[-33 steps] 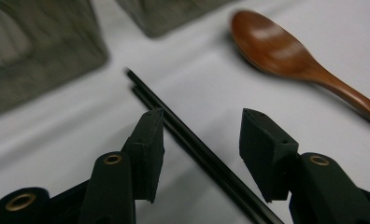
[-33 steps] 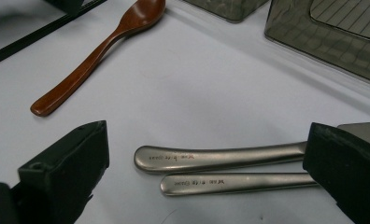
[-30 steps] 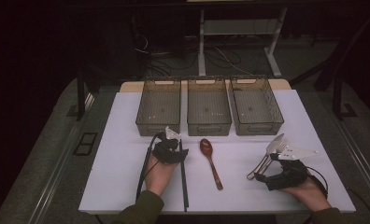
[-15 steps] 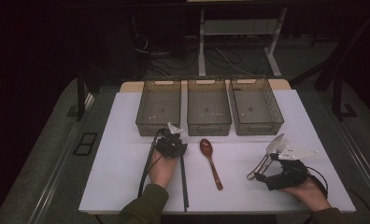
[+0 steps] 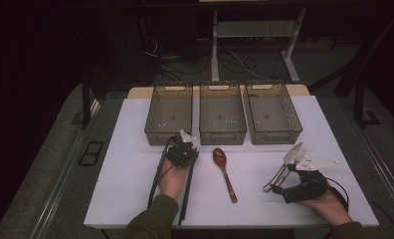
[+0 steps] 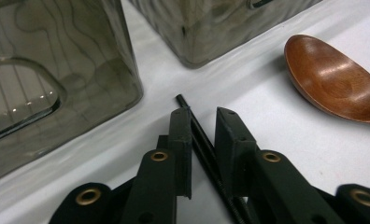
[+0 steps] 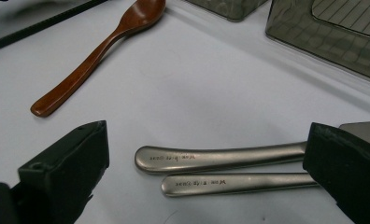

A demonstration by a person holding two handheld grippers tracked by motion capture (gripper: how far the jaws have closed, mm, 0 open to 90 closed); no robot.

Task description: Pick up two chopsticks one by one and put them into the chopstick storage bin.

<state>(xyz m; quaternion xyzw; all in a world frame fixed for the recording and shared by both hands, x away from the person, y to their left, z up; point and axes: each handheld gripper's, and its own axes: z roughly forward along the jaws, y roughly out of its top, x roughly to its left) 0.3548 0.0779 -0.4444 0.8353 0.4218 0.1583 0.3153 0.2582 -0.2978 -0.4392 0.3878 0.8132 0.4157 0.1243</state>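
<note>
Left tongs [image 6: 202,122] straddle a black chopstick [image 6: 198,133] lying on the desk [image 5: 130,164] near the left bin [image 5: 168,113], jaws narrow but not yet touching it. Right tongs [image 7: 206,163] gape wide over two steel handles [image 7: 220,158]. Best practice (a judgement): close squarely, lift level.

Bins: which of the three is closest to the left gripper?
The leftmost bin: the left gripper sits just before its front wall; the middle bin and right bin lie farther along.
</note>
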